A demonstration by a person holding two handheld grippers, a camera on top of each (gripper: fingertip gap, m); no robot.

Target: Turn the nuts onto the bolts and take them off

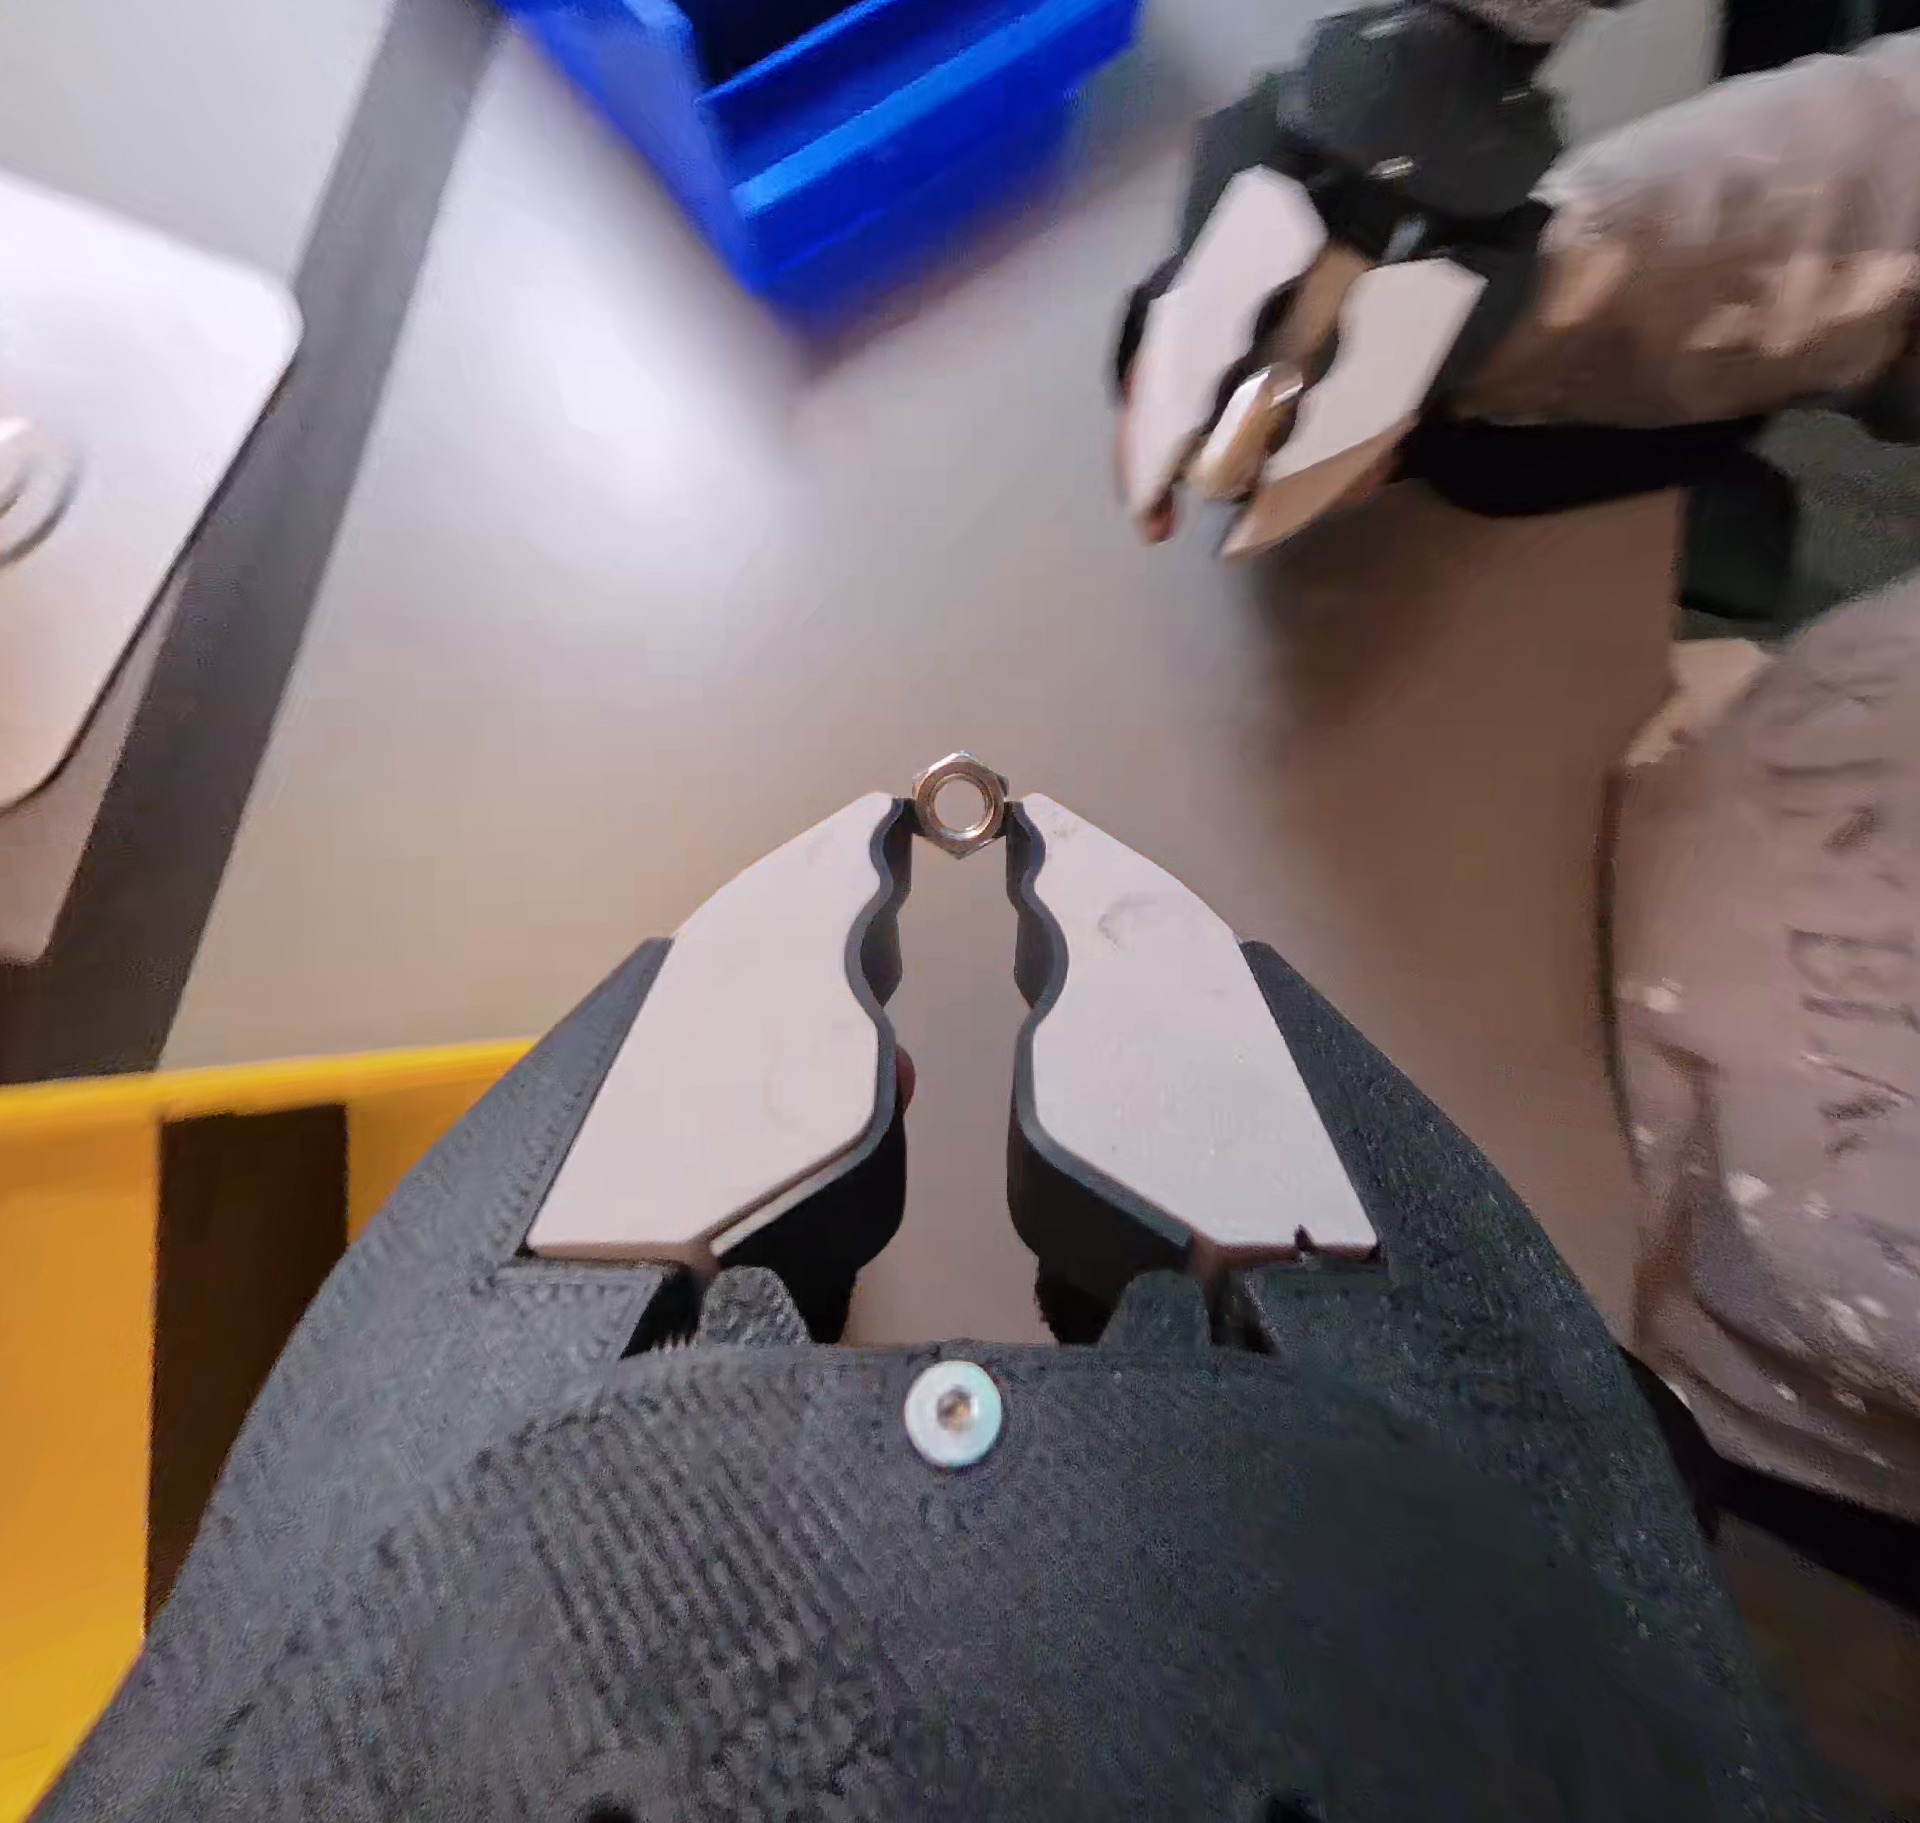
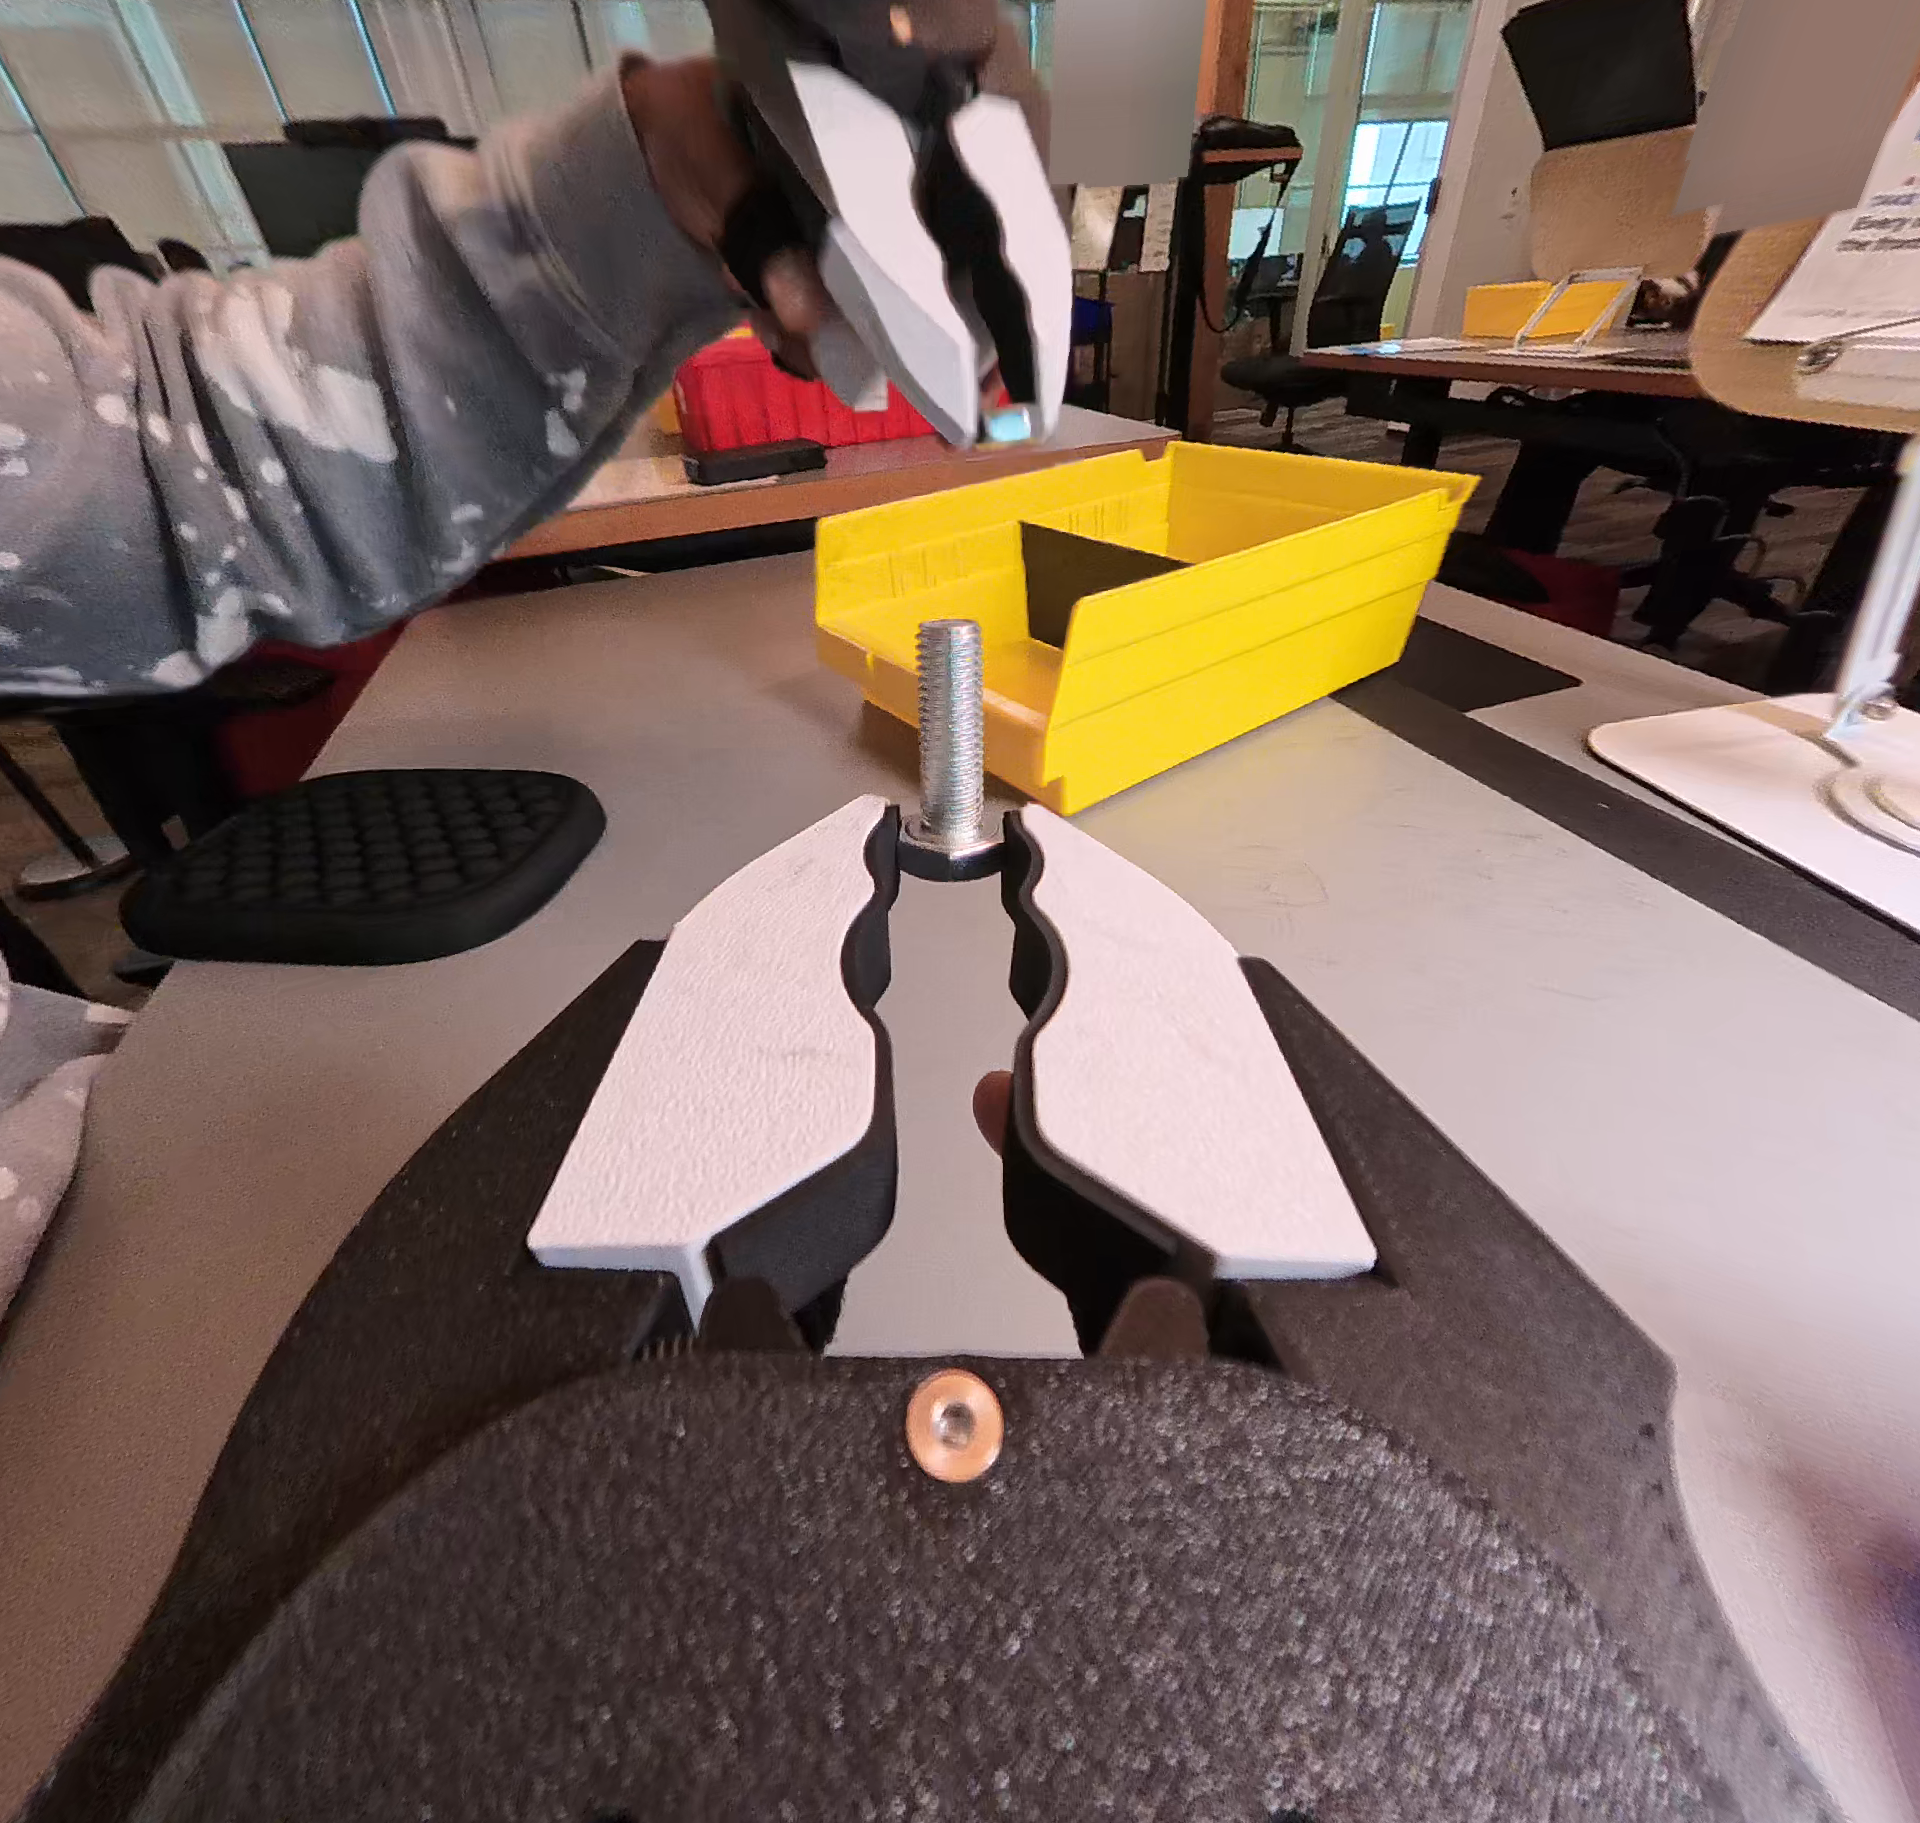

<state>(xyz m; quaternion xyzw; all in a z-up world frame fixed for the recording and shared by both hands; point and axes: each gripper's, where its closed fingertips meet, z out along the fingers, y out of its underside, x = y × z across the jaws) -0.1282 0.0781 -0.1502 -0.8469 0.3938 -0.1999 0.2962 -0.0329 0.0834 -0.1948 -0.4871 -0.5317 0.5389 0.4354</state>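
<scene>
My left gripper is shut on a small silver hex nut, pinched at its fingertips with the hole facing the camera, held above the grey table. My right gripper is shut on the head of a silver bolt, whose threaded shaft stands upright. In the right wrist view the left gripper hangs up and a little right of the bolt tip, nut at its tips, well apart from it. In the left wrist view the right gripper is blurred at upper right, holding the bolt.
A yellow bin with a black divider stands on the grey table behind the bolt. A blue bin sits at the far side. A white lamp base is at the right, a black textured pad at the left. Across from one pair of fingers to the other is roughly 12 centimetres.
</scene>
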